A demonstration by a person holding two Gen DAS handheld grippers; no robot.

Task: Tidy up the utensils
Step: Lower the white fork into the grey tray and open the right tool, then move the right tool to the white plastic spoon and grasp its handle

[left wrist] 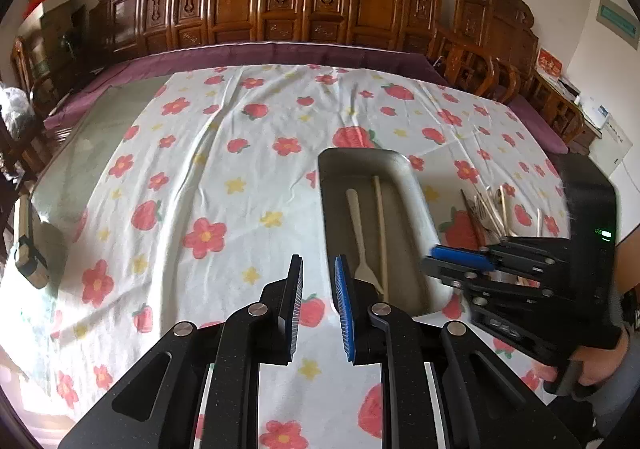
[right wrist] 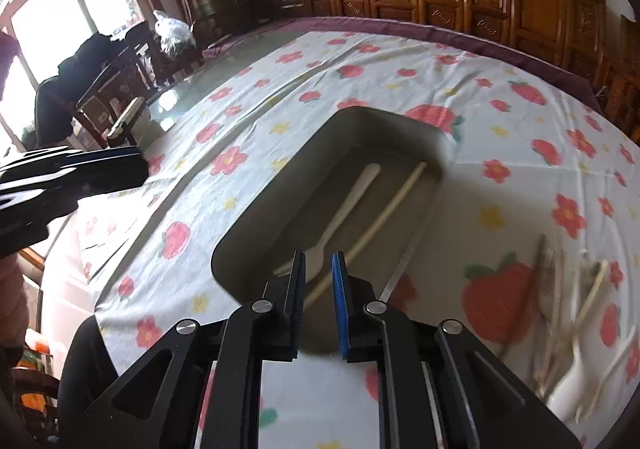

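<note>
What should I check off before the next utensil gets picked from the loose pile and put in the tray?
1. Right tongs empty and open: ok, a gap shows between the fingers with nothing in it.
2. Left tongs empty and open: ok.
3. Room left in the tray: ok, only a fork and one chopstick lie in it.
4. Loose pile within view of the right tongs: ok, on the cloth right of the tray.
5. One utensil separable from the pile: cannot tell, it is blurred and overlapping.
</note>
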